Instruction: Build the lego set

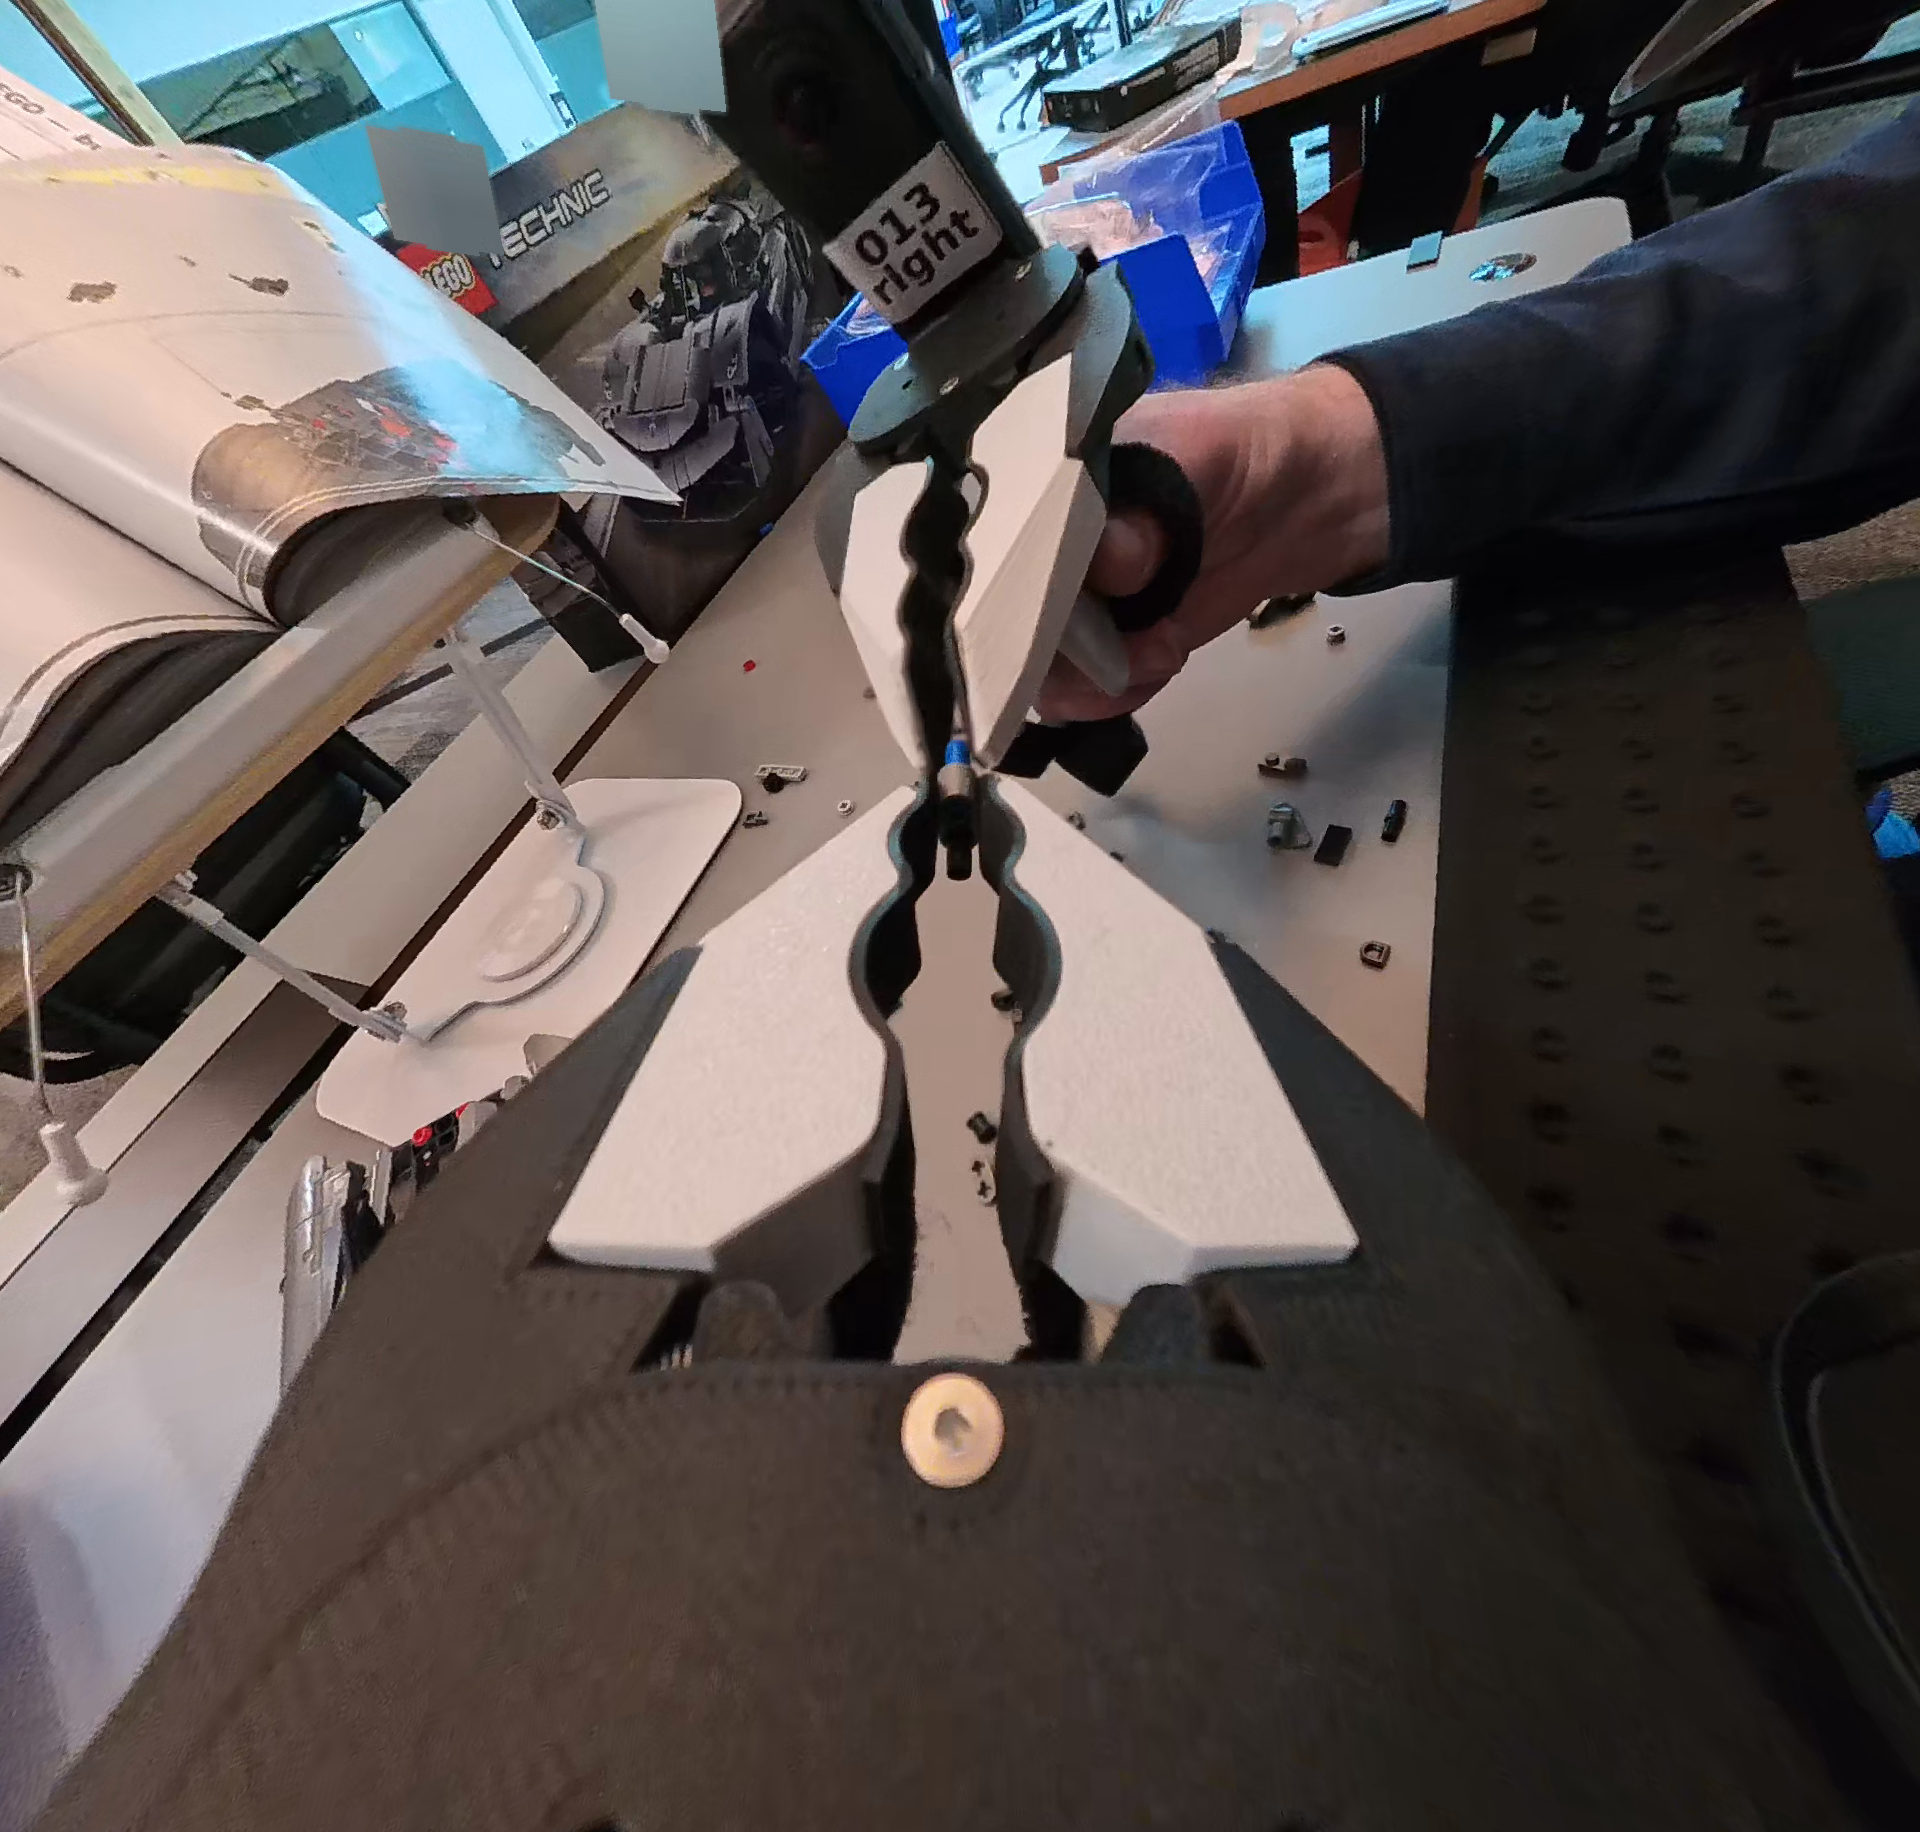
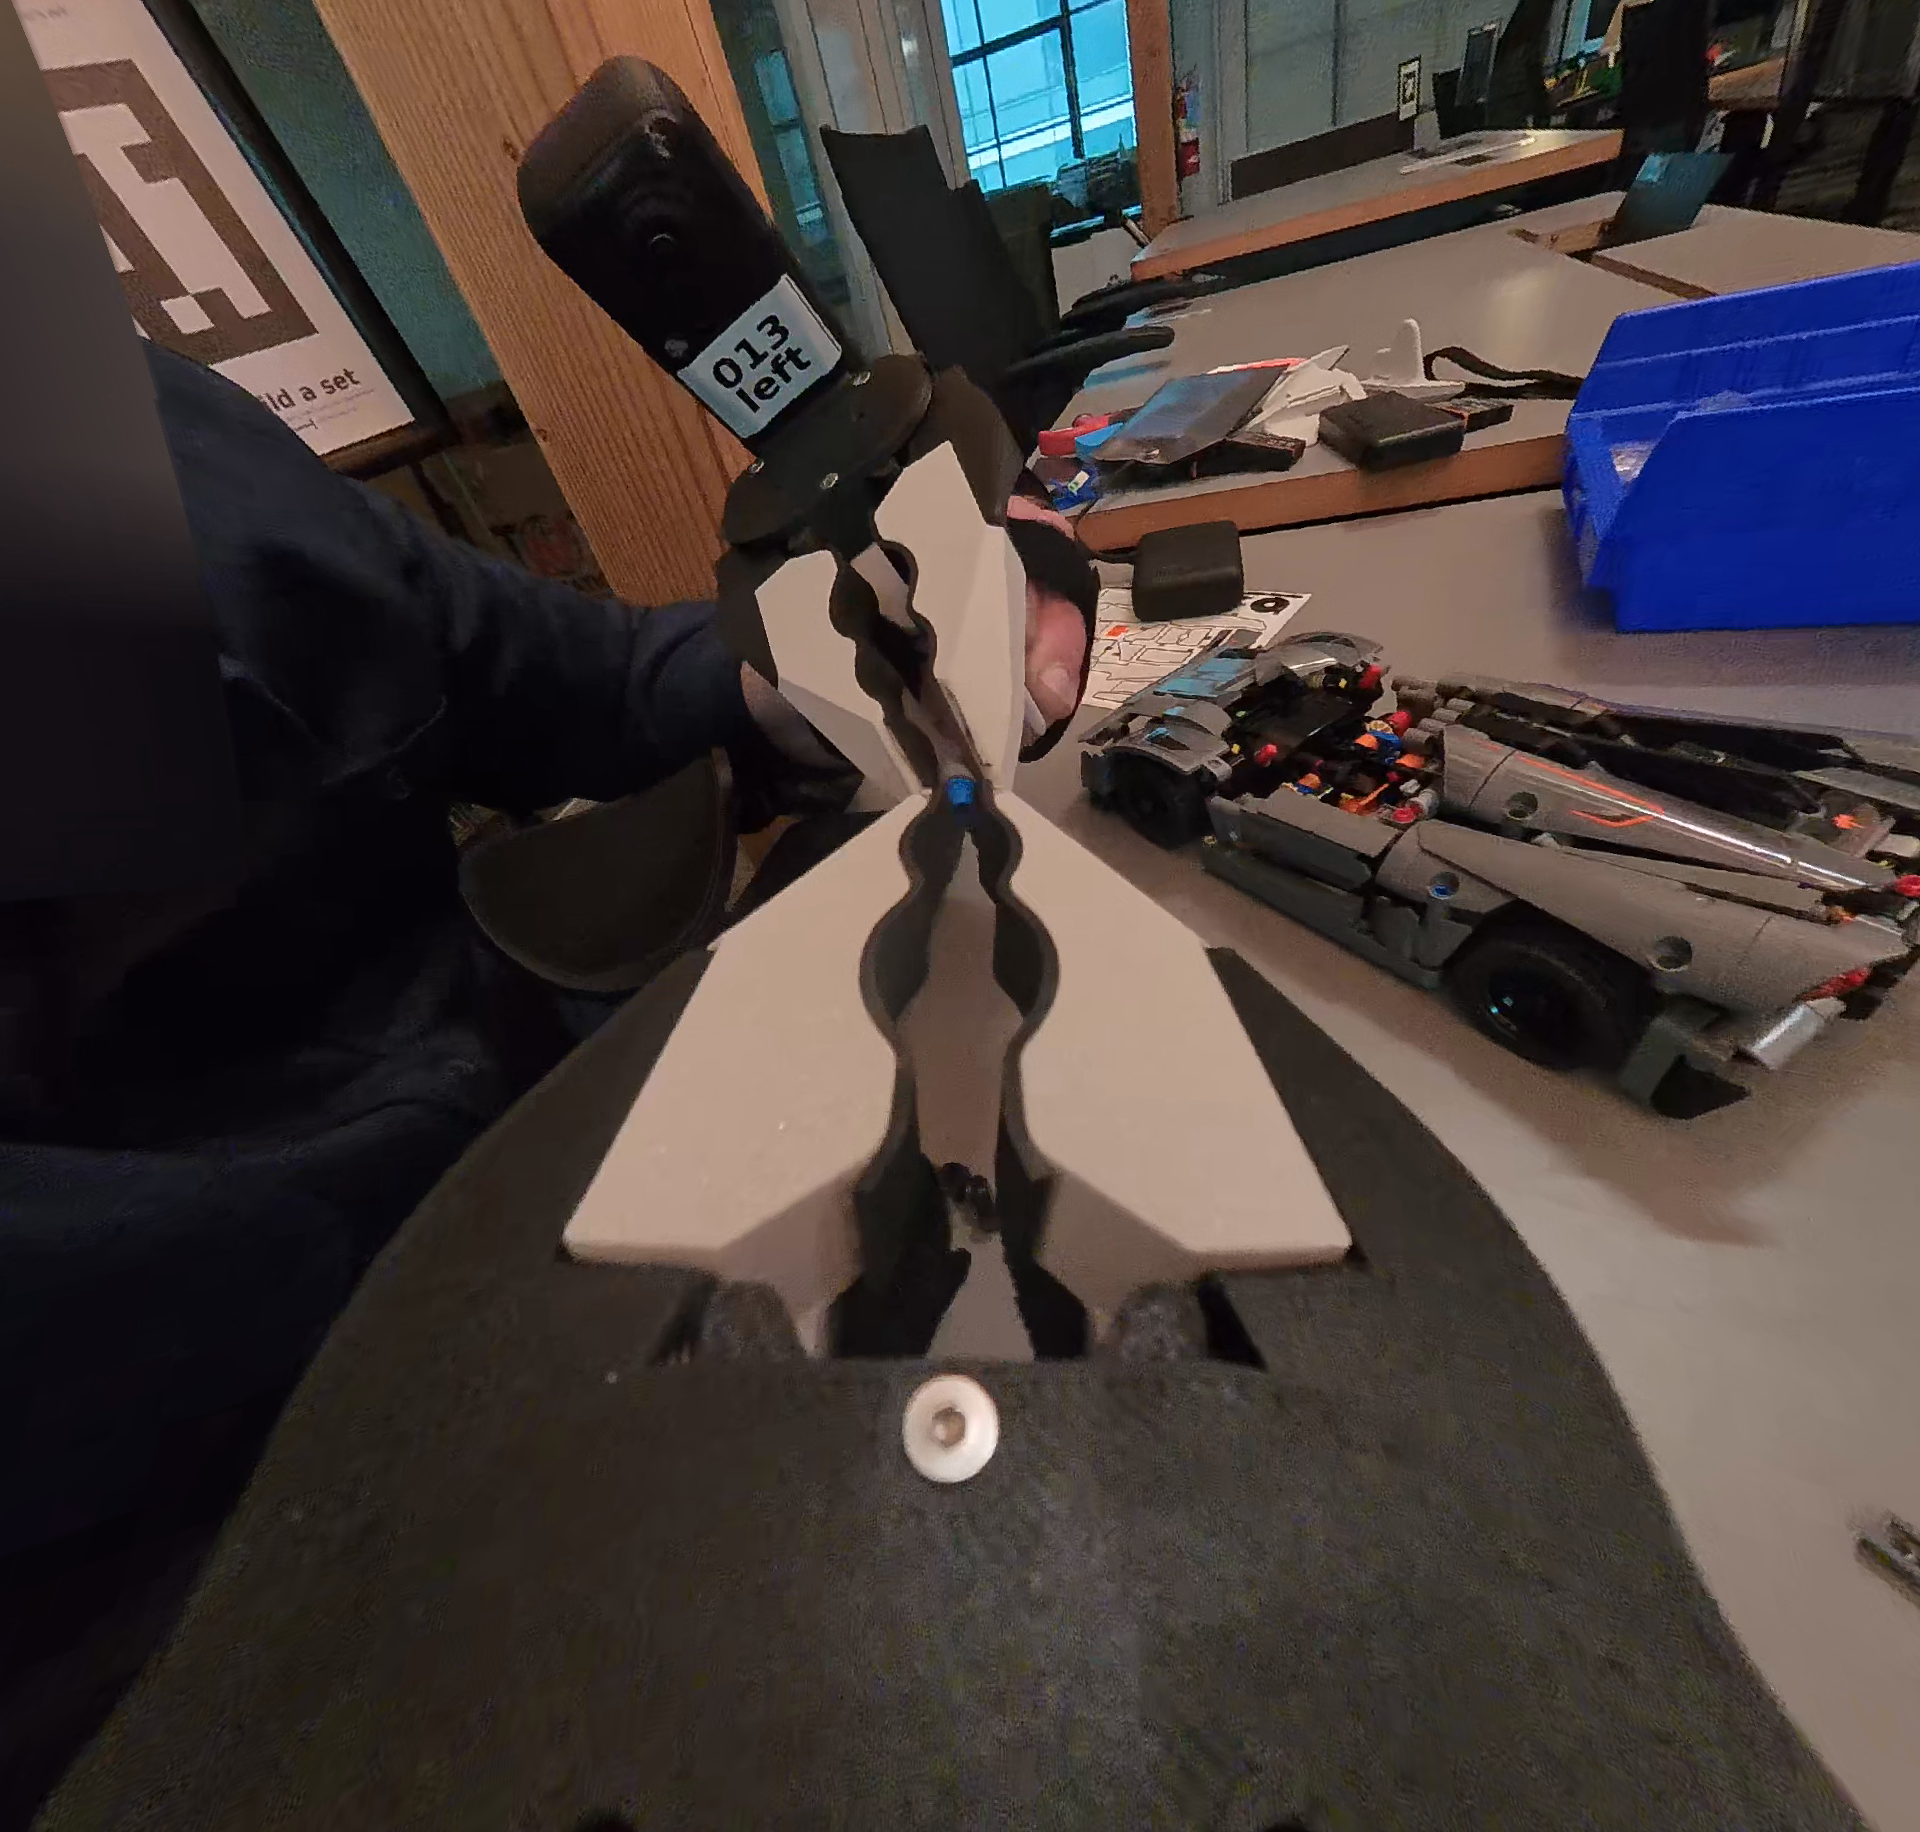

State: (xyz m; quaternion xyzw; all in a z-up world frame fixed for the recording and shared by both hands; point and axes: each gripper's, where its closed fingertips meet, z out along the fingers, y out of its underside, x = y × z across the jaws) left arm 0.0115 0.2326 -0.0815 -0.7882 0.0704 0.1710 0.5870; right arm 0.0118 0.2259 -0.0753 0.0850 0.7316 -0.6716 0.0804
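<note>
My two grippers meet tip to tip above the grey table (image 1: 1195,847). Between them is a small lego pin (image 1: 954,780) with a blue band, a grey middle and a black end. My left gripper (image 1: 954,812) is shut on its black lower end. My right gripper (image 1: 962,741) comes down from above and is shut on its blue end. In the right wrist view the blue tip of the pin (image 2: 958,795) shows between my right gripper (image 2: 961,818) and my left gripper (image 2: 948,766). A mostly built grey lego car (image 2: 1507,847) stands on the table to the right.
An open instruction booklet (image 1: 260,380) rests on a wire stand at the left, with the lego box (image 1: 665,328) behind it. A blue bin (image 2: 1745,452) stands at the back. Several loose small parts (image 1: 1330,832) lie beside a black perforated mat (image 1: 1642,951). A sticker sheet (image 2: 1164,639) lies behind the car.
</note>
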